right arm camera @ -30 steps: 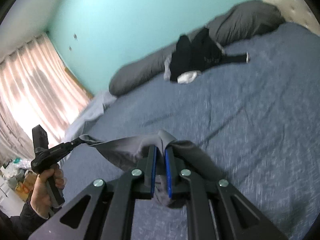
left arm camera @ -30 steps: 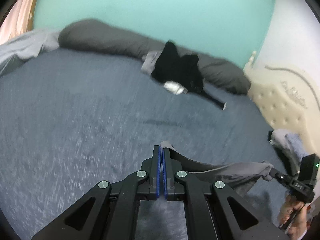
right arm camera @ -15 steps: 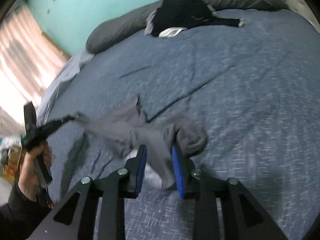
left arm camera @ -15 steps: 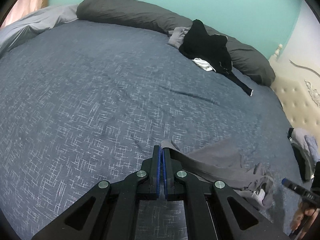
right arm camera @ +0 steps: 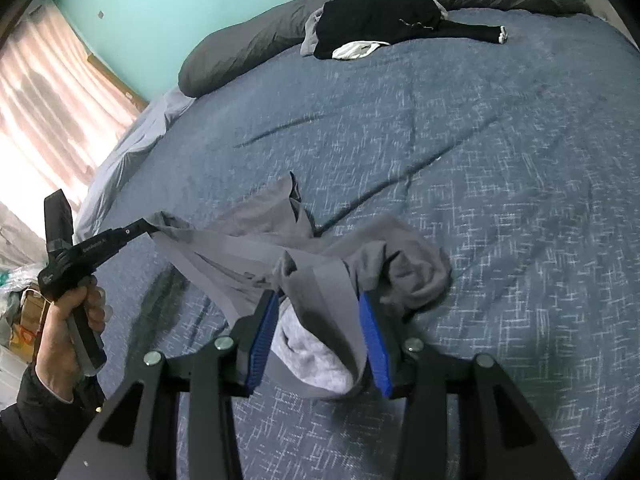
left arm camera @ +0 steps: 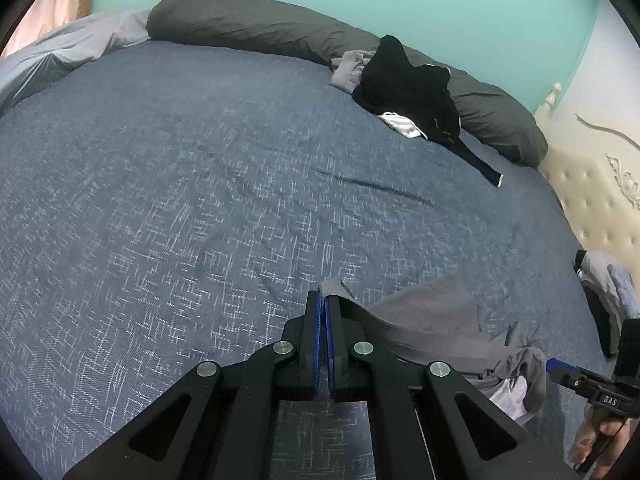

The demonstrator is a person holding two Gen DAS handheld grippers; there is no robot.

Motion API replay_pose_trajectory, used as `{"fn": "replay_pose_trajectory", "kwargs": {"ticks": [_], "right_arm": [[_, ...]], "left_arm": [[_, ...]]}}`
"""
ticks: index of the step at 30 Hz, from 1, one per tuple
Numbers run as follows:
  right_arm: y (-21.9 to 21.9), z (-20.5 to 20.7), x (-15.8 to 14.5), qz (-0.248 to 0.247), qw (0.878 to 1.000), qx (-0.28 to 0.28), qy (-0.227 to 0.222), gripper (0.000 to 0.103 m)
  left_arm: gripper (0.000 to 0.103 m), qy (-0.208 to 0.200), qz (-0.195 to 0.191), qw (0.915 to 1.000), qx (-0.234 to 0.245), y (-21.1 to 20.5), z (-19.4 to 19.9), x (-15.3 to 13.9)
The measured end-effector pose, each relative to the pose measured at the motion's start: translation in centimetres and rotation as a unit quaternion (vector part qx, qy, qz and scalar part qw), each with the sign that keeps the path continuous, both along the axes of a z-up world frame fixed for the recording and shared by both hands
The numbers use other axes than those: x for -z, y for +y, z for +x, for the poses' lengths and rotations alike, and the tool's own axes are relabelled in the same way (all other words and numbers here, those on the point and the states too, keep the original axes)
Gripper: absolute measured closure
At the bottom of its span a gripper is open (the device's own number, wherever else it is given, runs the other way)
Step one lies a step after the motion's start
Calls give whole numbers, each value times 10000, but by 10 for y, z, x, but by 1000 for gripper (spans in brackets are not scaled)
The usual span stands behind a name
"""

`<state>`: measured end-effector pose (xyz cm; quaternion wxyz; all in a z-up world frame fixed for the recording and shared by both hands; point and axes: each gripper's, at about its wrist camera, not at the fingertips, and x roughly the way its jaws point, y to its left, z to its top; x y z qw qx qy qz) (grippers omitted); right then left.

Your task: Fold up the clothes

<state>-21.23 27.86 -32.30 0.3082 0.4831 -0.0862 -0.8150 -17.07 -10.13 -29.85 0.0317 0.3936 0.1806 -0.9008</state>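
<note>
A grey garment [right arm camera: 256,252] lies rumpled on the blue bedspread [right arm camera: 500,168]. My left gripper [left arm camera: 322,300] is shut on one corner of the grey garment [left arm camera: 424,320], whose band stretches away to the right. In the right wrist view the left gripper [right arm camera: 150,227] holds that corner up at the left. My right gripper [right arm camera: 318,300] stands open, its blue pads either side of the garment's waistband, which sags loose between them. The right gripper's tip [left arm camera: 560,368] shows at the lower right of the left wrist view.
A pile of black, grey and white clothes [left arm camera: 404,84] rests against long dark pillows [left arm camera: 260,28] at the far side. A cream tufted headboard [left arm camera: 592,200] borders the right. Folded clothes [left arm camera: 608,292] sit by it. A pale sheet [right arm camera: 128,152] and curtains [right arm camera: 48,92] lie left.
My right gripper has opened and let go of the grey garment, which has dropped onto the bedspread. Both grippers have lowered toward the bed; the left stays shut on its corner.
</note>
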Motion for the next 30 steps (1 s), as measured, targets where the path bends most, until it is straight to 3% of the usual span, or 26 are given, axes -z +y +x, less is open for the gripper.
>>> {"fn": "replay_pose_trajectory", "kwargs": {"ticks": [4, 6, 12, 22, 25, 26, 27, 28, 30], "right_arm": [[-2, 0, 0, 80, 9999, -44, 63, 61], [-1, -1, 2, 102, 9999, -29, 56, 79], [0, -2, 1, 52, 9999, -76, 85, 97], [8, -4, -14, -161, 9992, 42, 375, 102], [7, -7, -15, -207, 9993, 28, 321, 97], [6, -9, -15, -219, 9994, 13, 279, 82], [4, -9, -13, -207, 9995, 2, 241, 60], [2, -9, -12, -195, 9996, -8, 204, 55], [-3, -9, -10, -192, 9997, -33, 133, 54]], "left_arm": [[101, -10, 16, 10000, -12, -1, -1, 0], [101, -17, 18, 10000, -6, -1, -1, 0], [101, -41, 8, 10000, 6, 1, -3, 1], [101, -73, 15, 10000, 4, 2, -6, 3], [101, -78, 8, 10000, 16, 4, -7, 3], [101, -85, 3, 10000, 27, 5, -7, 3], [101, -94, 5, 9999, 36, 5, -8, 4], [101, -98, 6, 9999, 45, 6, -8, 4], [101, -98, 1, 9999, 64, 7, -7, 4]]}}
